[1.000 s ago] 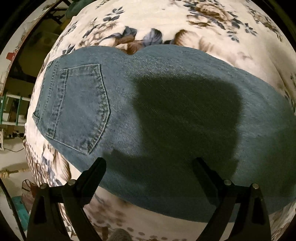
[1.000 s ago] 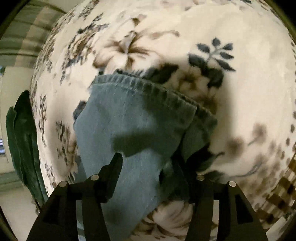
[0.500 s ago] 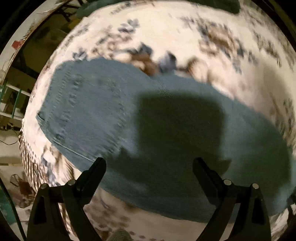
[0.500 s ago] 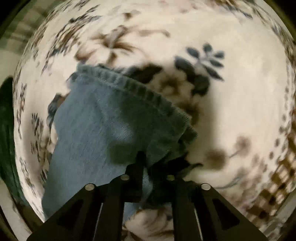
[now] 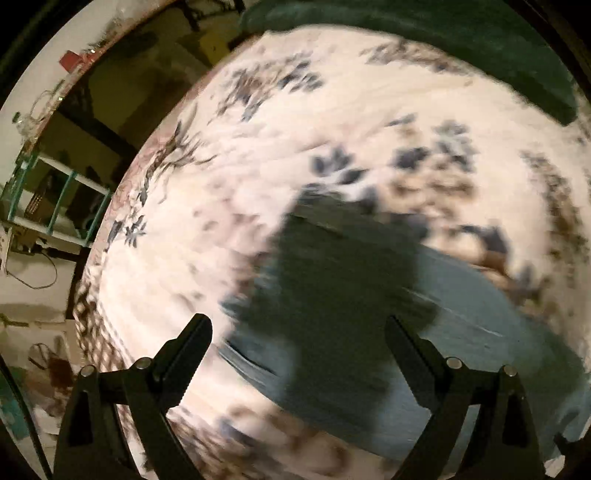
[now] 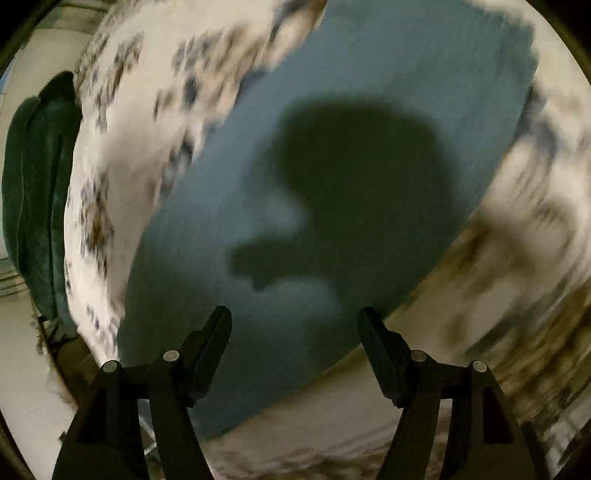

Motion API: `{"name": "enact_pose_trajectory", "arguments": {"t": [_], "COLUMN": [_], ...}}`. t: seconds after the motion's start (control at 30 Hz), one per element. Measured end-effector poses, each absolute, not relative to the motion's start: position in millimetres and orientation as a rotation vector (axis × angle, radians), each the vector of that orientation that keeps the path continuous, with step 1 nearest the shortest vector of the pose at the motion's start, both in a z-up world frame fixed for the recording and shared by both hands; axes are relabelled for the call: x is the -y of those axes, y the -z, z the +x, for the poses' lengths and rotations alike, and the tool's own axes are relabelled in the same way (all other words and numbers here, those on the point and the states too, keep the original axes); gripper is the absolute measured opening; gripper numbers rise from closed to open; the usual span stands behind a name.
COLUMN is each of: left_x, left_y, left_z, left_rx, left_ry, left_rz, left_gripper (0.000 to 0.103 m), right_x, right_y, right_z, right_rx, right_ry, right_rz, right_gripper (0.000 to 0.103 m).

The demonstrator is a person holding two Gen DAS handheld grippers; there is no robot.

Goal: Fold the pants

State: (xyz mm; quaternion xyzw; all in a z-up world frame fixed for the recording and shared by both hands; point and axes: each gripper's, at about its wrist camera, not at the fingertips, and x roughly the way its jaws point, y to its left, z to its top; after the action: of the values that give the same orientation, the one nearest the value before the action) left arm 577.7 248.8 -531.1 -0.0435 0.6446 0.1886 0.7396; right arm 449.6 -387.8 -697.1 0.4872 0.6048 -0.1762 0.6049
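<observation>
Blue denim pants lie flat on a cream floral blanket. In the left wrist view they fill the lower right, blurred by motion and partly in shadow. My left gripper is open and empty above the pants' left end. In the right wrist view the pants run as a wide blue band from upper right to lower left. My right gripper is open and empty over the band's lower part, with its shadow on the denim.
A dark green cloth lies at the blanket's far edge, and shows at the left in the right wrist view. Past the bed's left edge stand a teal-framed shelf and floor clutter.
My right gripper was shut on the pant-leg hem half a second ago; it is now open and over flat denim. The left gripper swung left, so the pants slid to the lower right.
</observation>
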Motion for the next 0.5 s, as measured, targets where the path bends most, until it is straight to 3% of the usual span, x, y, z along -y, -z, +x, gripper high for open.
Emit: {"name": "enact_pose_trajectory", "arguments": {"t": [0.2, 0.23, 0.27, 0.3, 0.33, 0.37, 0.4, 0.43, 0.5], "left_x": [-292, -292, -290, -286, -282, -274, -267, -263, -262], "left_y": [597, 600, 603, 603, 602, 598, 594, 589, 578], "left_z": [596, 594, 593, 592, 591, 590, 589, 589, 590], "left_rx": [-1.606, -1.604, -1.587, -1.568, -1.557, -1.531, -1.508, -1.486, -1.436], "left_ry": [-0.327, -0.314, -0.283, -0.254, -0.252, -0.247, -0.232, -0.242, -0.265], "left_rz": [-0.149, -0.157, -0.176, -0.19, -0.171, -0.119, -0.098, -0.07, -0.005], "left_gripper": [0.092, 0.082, 0.06, 0.046, 0.037, 0.017, 0.002, 0.001, 0.001], "right_x": [322, 317, 312, 308, 308, 306, 303, 302, 295], "right_y": [711, 713, 714, 717, 716, 718, 719, 719, 711], "right_z": [449, 450, 448, 447, 446, 446, 445, 443, 441], "right_rx": [-1.443, -1.447, -1.448, -1.453, -1.461, -1.469, -1.472, -1.463, -1.429], "right_ry": [0.45, 0.46, 0.459, 0.451, 0.457, 0.467, 0.478, 0.488, 0.487], "right_rz": [1.122, 1.124, 1.135, 1.142, 1.133, 1.116, 1.096, 1.089, 1.053], "right_gripper": [0.072, 0.071, 0.071, 0.069, 0.058, 0.049, 0.028, 0.018, 0.012]}}
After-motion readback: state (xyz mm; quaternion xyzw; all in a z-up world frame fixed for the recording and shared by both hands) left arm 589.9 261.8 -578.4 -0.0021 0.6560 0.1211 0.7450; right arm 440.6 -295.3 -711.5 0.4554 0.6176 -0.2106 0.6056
